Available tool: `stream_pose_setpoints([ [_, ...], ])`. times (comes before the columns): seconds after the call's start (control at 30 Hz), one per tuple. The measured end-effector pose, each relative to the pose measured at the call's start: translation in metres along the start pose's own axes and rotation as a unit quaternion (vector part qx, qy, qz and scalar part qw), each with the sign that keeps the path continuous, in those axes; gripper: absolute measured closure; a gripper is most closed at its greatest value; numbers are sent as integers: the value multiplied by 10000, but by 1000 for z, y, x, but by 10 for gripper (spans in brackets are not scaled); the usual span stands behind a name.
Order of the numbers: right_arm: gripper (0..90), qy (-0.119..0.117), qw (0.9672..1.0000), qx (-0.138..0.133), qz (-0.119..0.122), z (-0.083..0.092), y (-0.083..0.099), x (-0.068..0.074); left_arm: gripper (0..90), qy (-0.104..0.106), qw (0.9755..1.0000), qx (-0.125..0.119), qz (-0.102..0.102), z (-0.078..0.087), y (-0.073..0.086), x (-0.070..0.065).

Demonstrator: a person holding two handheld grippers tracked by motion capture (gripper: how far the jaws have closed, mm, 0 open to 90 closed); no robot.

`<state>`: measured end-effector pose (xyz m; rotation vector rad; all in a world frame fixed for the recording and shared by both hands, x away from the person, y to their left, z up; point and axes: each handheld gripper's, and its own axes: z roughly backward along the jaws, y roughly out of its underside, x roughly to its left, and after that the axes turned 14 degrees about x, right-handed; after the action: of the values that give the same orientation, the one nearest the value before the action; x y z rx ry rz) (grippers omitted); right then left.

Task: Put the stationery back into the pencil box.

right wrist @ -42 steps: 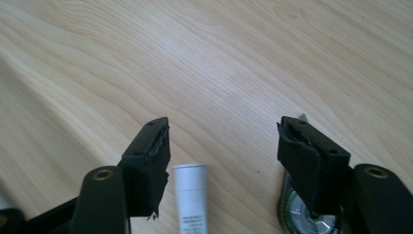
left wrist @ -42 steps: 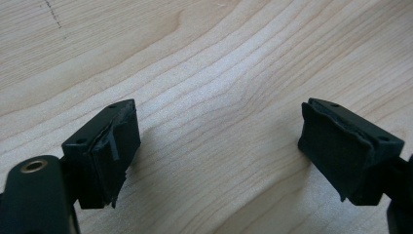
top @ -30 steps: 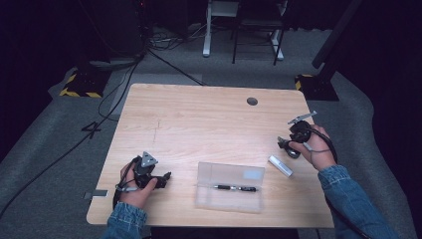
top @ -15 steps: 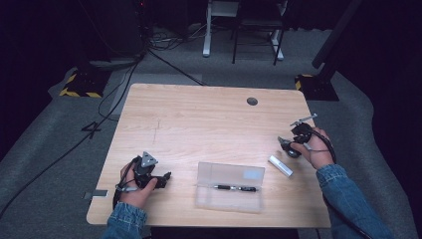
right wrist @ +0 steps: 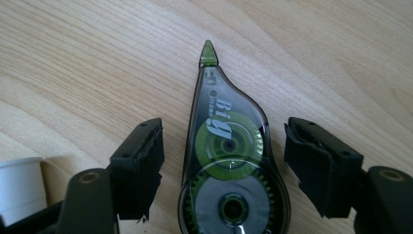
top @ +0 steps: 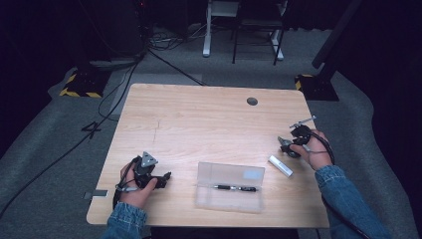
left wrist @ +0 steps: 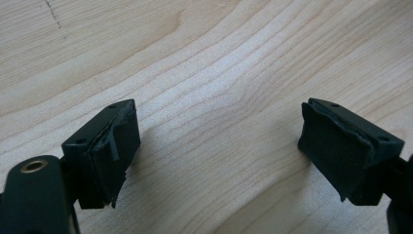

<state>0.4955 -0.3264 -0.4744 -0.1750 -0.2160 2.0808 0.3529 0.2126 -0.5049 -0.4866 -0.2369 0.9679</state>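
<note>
The right gripper's (right wrist: 224, 165) fingers (right wrist: 139, 168) stand released on either side of a correction tape dispenser (right wrist: 229, 161) lying flat on the tabletop (top: 199, 124), touching neither side. The left gripper's (left wrist: 219, 146) fingers (left wrist: 104, 151) are spread wide over bare wood. Between the hands lie a white tube (top: 280, 165) and a clear pencil case (top: 230, 186) holding a pen (top: 235, 188).

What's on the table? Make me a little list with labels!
table: light wood
clear case: near front edge, lid shut, a pen inside
white tube: right of the case
correction tape: lies flat between the right gripper's jaws, not touched
left gripper: open, nothing between jaws
right gripper: open, around the tape
</note>
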Motion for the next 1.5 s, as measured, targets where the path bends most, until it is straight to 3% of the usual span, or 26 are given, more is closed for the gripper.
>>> stream_pose_setpoints([
  [0.2, 317, -123, 9999, -59, -101, -1, 1, -1, 149, 13, 10000, 2, 6, 0, 0, 0],
  [0.6, 341, -145, 9997, -154, -118, -1, 4, -3, 149, 14, 10000, 3, 4, 0, 0, 0],
  [0.63, 404, -146, 9997, -158, -129, -1, 4, -2, 149, 14, 10000, 2, 5, 0, 0, 0],
  [0.67, 404, -146, 9997, -158, -129, -1, 4, -2, 149, 14, 10000, 2, 5, 0, 0, 0],
  [0.7, 493, -153, 9998, -97, -103, 2, 4, -1, 149, 14, 10000, 2, 3, 0, 0, 0],
  [1.23, 511, -131, 9999, -72, -75, 4, 3, 2, 149, 14, 10000, 1, 5, 0, 0, 0],
  [1.5, 514, -125, 9996, -253, -31, 27, 1, 3, 149, 14, 10000, 2, 3, 0, 0, 0],
])
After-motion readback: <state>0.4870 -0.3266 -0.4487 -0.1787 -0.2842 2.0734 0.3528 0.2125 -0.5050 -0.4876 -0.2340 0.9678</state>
